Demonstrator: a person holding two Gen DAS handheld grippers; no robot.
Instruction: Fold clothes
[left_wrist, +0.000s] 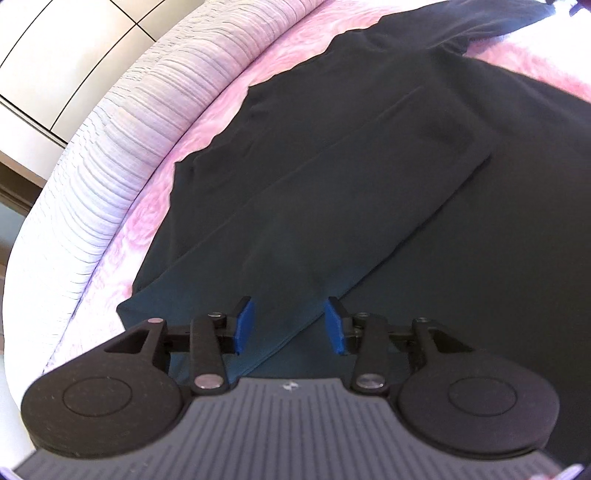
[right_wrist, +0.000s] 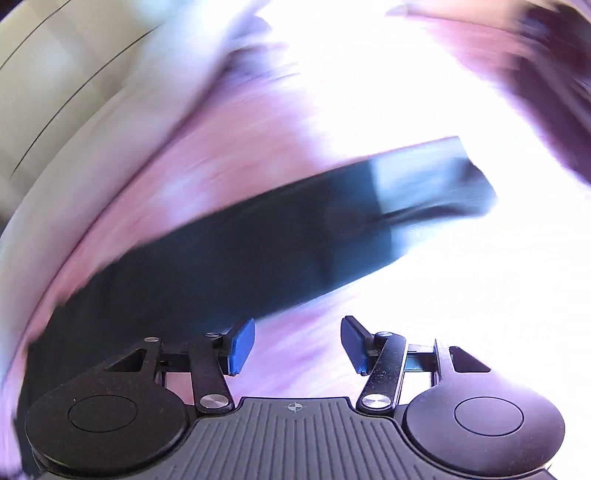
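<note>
A black garment lies spread on a pink bedspread, with one long folded strip running diagonally toward the camera. My left gripper hovers open just above that strip's near end, blue pads either side of the cloth without pinching it. In the right wrist view, heavy motion blur smears everything. A long dark strip of the garment crosses the picture diagonally over the pink cover. My right gripper is open with nothing between its pads, beside the strip's lower edge.
A white ribbed mattress edge curves along the bed's left side. Beyond it is pale tiled floor. The right wrist view is overexposed white at the upper right, with a blurred dark purple shape in the corner.
</note>
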